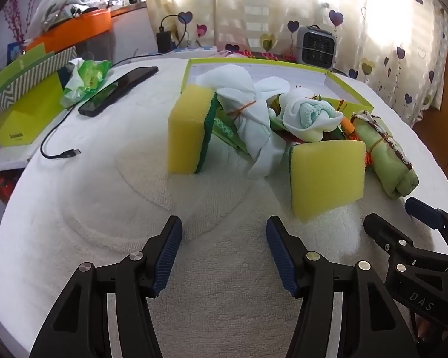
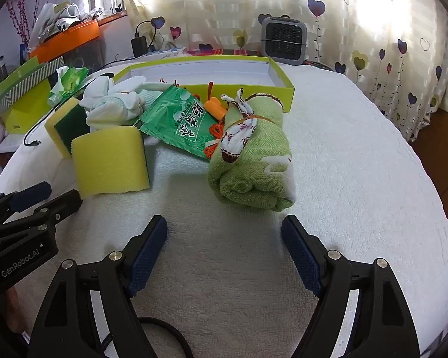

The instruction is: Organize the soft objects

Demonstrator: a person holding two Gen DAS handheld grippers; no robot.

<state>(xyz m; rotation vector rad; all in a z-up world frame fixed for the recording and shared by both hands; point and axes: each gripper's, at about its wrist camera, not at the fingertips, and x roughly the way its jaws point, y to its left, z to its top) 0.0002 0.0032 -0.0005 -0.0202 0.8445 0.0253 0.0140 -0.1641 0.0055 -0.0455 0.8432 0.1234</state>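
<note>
Our left gripper (image 1: pixel 224 250) and right gripper (image 2: pixel 224 253) hung released; at twelve o'clock the green towel roll (image 2: pixel 254 155) might unroll if we pinched loosely.

Porous matt foam sponge (image 2: pixel 110 164), woven green cloth roll (image 2: pixel 254 155), glossy plastic packet (image 2: pixel 179 119), nubby terry table cover (image 2: pixel 358 164).

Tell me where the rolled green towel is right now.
The rolled green towel lies on the white cloth, straight ahead of the open right gripper in its view, just right of the green packet.
</note>
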